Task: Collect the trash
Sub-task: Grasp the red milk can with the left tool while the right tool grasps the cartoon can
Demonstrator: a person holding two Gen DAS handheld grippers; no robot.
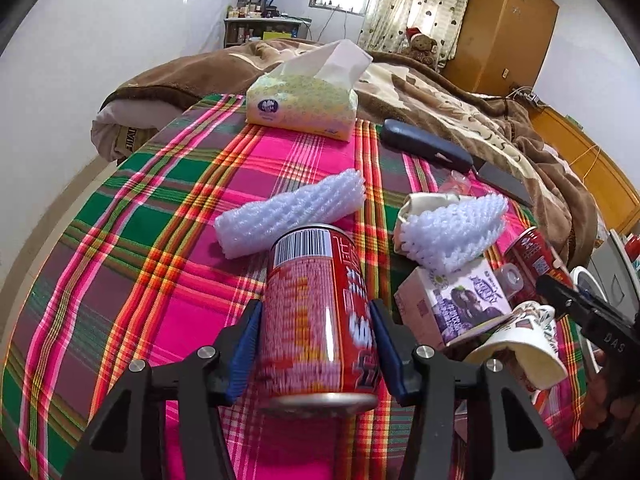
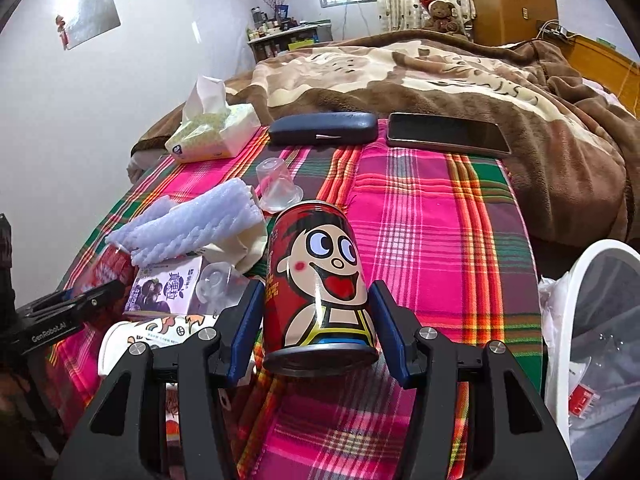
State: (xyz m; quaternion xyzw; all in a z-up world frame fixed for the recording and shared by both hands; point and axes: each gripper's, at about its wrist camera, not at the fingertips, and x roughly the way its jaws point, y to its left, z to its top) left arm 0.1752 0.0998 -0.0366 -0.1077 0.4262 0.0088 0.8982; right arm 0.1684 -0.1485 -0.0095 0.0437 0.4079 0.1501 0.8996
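So both grippers have a can each right now. The left gripper [image 1: 316, 344] has its jaws pinching a red can [image 1: 320, 312] by its sides, barcode facing away from the camera, and the can looks lifted clear of the plaid cloth [image 1: 160, 240]. The right gripper [image 2: 318, 330] is doing the same with a cartoon can [image 2: 320, 284], blue pads tight on both sides, the face print turned toward the camera.

Everything sits on a bed with that plaid cloth spread over it. Near the middle of the cloth there's a foam net [image 1: 292, 212], and just right of it a trash pile: another foam net [image 1: 452, 232] on top of a purple carton [image 1: 460, 304], a crushed paper cup [image 1: 520, 340] at the near edge of the pile, plus a clear cup [image 2: 278, 186] standing upside down a bit further back.

Along the far edge of the cloth: a tissue pack [image 1: 304, 100] at the left, a dark case [image 2: 322, 128] in the middle, a phone [image 2: 448, 134] to its right. A white bin [image 2: 600, 320] with a bag liner stands off the right edge of the bed, some scraps already inside.
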